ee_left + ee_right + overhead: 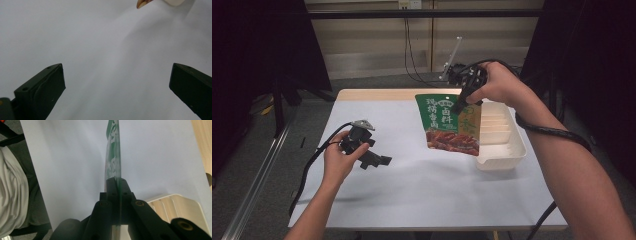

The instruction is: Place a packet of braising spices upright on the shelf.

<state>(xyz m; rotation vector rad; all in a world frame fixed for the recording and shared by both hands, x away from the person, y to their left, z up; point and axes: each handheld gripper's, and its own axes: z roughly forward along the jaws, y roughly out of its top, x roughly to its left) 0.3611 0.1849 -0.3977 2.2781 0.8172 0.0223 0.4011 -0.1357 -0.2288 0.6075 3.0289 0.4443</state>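
While right claw point(460, 106) pinches sauce pouch point(447, 125), left claw point(379, 161) agape

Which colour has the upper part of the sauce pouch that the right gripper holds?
Green, with white characters; the sauce pouch shows best in the high view.

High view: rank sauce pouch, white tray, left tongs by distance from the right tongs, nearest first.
1. Sauce pouch: clamped in the right tongs, hanging at the table's far right.
2. White tray: just right of the pouch and below the tongs, on the table's right edge.
3. Left tongs: open, far across on the left side.
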